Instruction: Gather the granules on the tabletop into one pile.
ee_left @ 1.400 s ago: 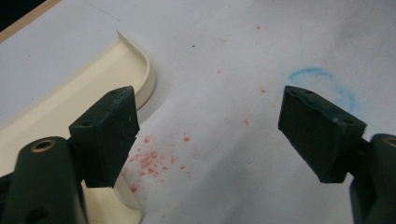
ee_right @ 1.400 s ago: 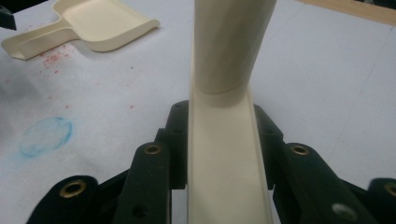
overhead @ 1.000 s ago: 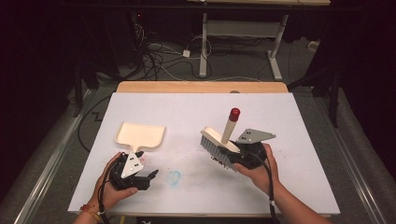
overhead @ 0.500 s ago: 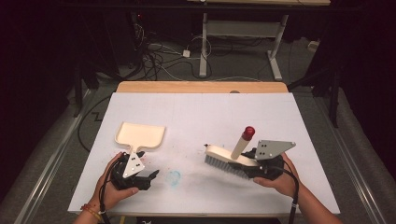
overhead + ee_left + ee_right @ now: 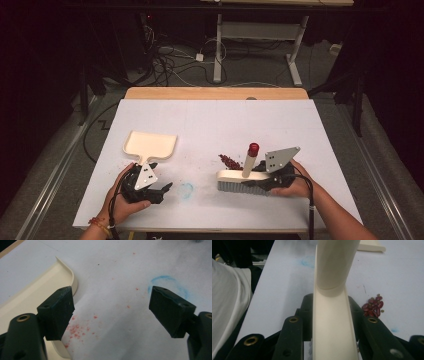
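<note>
High view: right tool [image 5: 260, 181] clamps brush [image 5: 242, 176] beside red beans [image 5: 230, 161]; left tool [image 5: 162, 191] gapes empty near dustpan [image 5: 150, 145]. Next: sweep beans left.

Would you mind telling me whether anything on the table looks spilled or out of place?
Yes: a small heap of red beans lies loose on the white table, just behind the brush. Faint red specks and a blue ring mark also stain the surface.

brush [image 5: 332, 322] handle top cut off, dustpan [image 5: 30, 302] partly behind jaws
</note>
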### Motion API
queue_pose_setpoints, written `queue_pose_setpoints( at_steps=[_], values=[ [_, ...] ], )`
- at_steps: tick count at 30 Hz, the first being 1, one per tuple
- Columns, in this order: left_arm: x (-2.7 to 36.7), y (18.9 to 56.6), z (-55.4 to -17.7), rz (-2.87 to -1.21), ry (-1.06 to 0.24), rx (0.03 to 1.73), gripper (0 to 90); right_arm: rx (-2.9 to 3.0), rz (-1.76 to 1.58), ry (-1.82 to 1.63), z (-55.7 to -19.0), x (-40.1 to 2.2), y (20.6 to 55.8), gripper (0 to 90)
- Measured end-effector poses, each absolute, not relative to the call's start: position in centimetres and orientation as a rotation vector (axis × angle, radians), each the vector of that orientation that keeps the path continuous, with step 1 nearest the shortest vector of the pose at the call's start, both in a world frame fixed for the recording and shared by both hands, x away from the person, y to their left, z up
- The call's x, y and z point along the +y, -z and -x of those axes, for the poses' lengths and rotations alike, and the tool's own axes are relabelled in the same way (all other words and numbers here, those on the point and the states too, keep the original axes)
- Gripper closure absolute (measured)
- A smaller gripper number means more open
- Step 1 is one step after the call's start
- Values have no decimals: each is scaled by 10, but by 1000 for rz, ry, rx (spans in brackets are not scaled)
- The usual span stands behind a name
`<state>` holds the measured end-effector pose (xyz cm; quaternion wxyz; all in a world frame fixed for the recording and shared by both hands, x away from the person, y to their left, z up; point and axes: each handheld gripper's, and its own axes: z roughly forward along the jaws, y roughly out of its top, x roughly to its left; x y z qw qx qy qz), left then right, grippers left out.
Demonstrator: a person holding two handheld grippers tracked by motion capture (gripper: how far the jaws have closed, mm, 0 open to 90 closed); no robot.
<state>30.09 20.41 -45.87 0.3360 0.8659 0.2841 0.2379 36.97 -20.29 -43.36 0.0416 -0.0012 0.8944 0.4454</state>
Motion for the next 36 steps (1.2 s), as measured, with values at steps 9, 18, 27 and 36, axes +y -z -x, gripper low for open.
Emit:
queue_pose_setpoints(
  at_steps=[9, 18, 27, 36],
  values=[
    [202, 459, -303, -2267, -619, 734, 200, 2781, 33, -1371, -408, -190, 437, 664],
    [201, 461, -303, -2265, -603, 742, 203, 2798, 40, -1395, -422, -181, 434, 668],
    [201, 462, -303, -2274, -584, 746, 203, 2762, 30, -1431, -420, -176, 429, 672],
    [200, 461, -303, -2276, -584, 747, 203, 2513, -158, -1423, -413, -191, 403, 672]
  ],
)
